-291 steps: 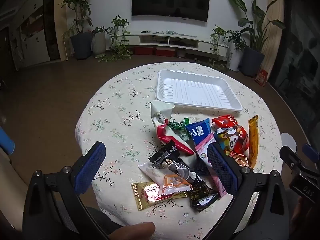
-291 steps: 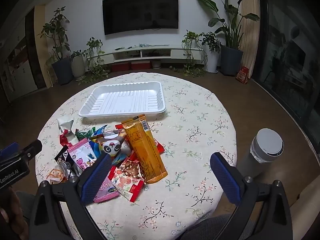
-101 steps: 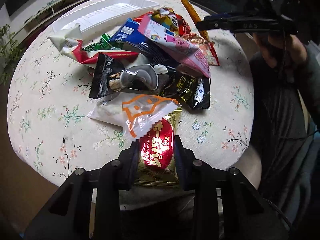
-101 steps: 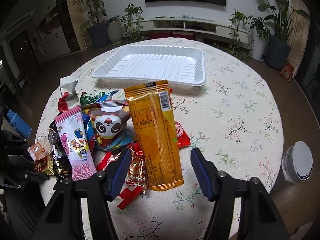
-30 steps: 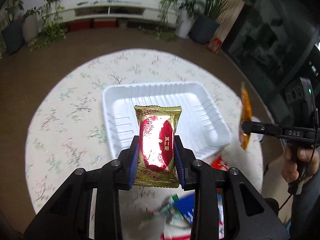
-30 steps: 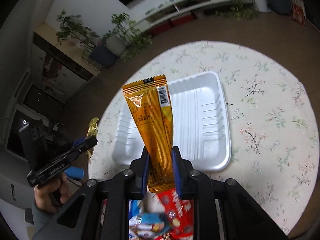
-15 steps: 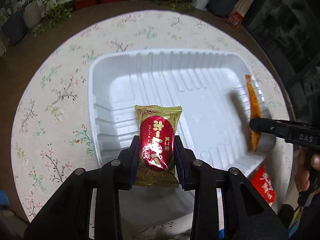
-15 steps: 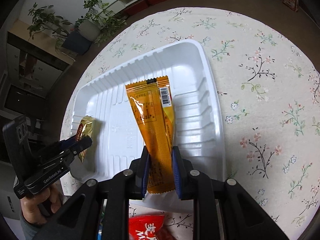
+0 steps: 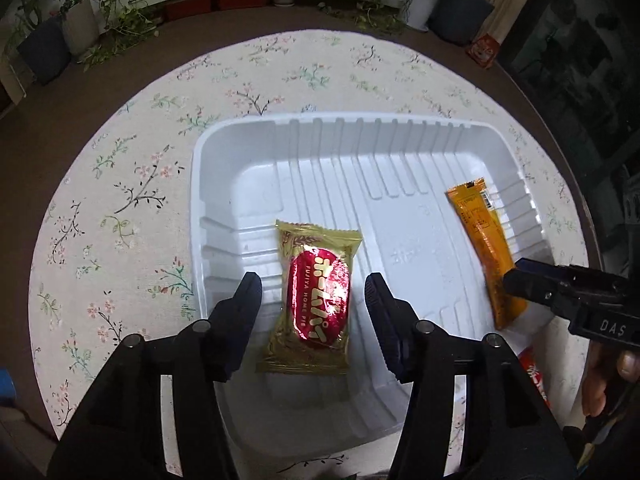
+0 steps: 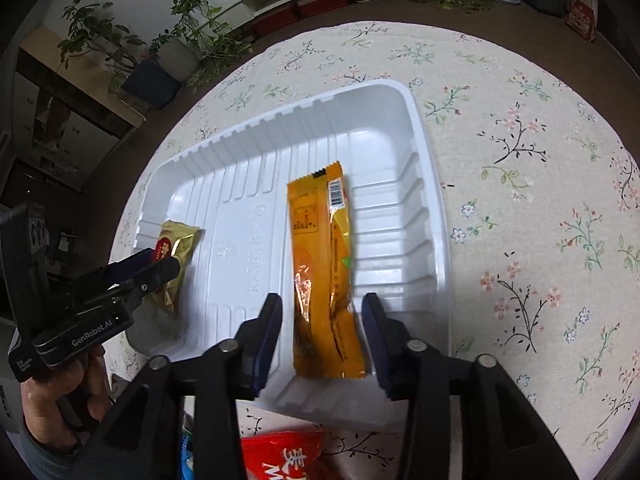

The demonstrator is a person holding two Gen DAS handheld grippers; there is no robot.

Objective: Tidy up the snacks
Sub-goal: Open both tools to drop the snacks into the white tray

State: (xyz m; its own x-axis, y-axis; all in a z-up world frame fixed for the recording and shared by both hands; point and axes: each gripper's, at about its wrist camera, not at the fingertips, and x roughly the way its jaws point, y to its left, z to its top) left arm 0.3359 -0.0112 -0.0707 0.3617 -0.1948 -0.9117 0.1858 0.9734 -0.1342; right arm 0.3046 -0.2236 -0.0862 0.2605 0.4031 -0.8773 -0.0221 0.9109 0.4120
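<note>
A white ribbed tray (image 9: 360,148) (image 10: 256,148) sits on the round floral-clothed table. A gold pack with a red oval label (image 9: 316,296) (image 10: 176,248) lies in the tray's left part, between the fingers of my left gripper (image 9: 312,292), whose jaws are opening and no longer press on it. A long orange snack bar (image 10: 324,272) (image 9: 480,240) lies in the tray's right part, between the fingers of my right gripper (image 10: 320,308), whose jaws are also opening clear of it. Each gripper appears from the side in the other view.
A red snack pack (image 10: 288,456) (image 9: 534,372) lies just outside the tray's near edge, with a blue wrapper (image 10: 186,460) beside it. A hand (image 10: 64,392) holds the left gripper. Potted plants and a low TV shelf stand beyond the table.
Both grippers have come down over the tray and their jaws have spread. The gold pack and the orange bar have been let go and now lie in the tray.
</note>
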